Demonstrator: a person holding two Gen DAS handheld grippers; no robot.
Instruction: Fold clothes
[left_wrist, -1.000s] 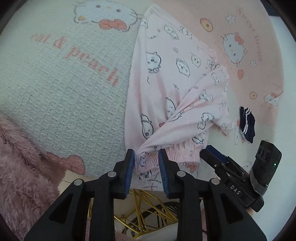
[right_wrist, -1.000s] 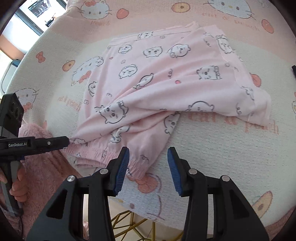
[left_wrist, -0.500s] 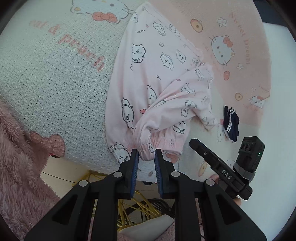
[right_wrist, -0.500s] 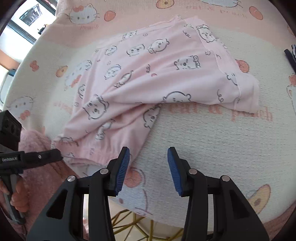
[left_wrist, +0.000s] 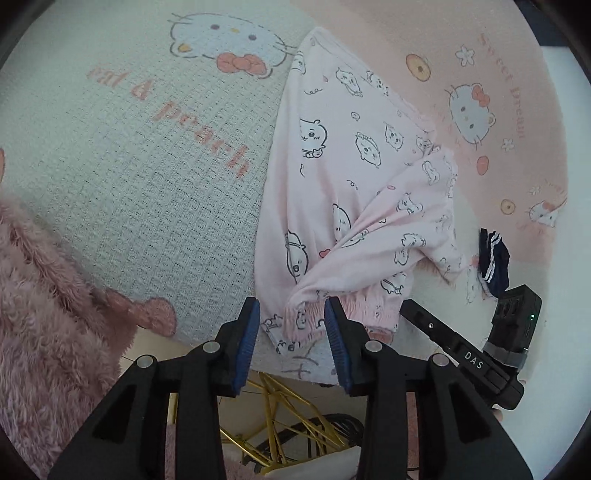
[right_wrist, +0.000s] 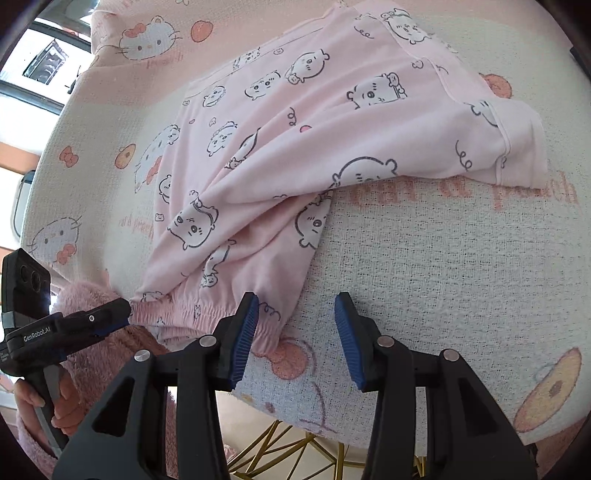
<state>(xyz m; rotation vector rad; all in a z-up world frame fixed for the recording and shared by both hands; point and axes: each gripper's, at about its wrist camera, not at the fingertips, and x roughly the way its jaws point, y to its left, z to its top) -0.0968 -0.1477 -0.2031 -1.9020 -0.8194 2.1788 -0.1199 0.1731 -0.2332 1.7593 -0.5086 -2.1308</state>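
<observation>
Pink pyjama trousers (left_wrist: 354, 192) printed with small cartoon animals lie half folded on the Hello Kitty blanket (left_wrist: 147, 192), their gathered waistband (left_wrist: 314, 317) at the near edge. My left gripper (left_wrist: 293, 332) straddles a bunched end of that waistband; its jaws are opening and the pads no longer press the cloth. Seen from the right wrist, the left gripper (right_wrist: 123, 314) points at the waistband's left corner. My right gripper (right_wrist: 295, 325) is open, its left finger (right_wrist: 245, 332) over the right end of the waistband (right_wrist: 207, 306). The right gripper (left_wrist: 410, 312) also shows beside the trousers.
A small dark navy garment with white stripes (left_wrist: 493, 258) lies beyond the trousers. A fluffy pink sleeve (left_wrist: 44, 314) fills the lower left, and a hand (right_wrist: 62, 402) holds the left gripper's handle. Gold wire legs (left_wrist: 280, 424) show below the blanket's edge. A window (right_wrist: 40, 66) is behind.
The left jaws pinched narrow on the bunched waistband half a second ago and have now spread apart. The right gripper has rolled a little and stays open beside the waistband.
</observation>
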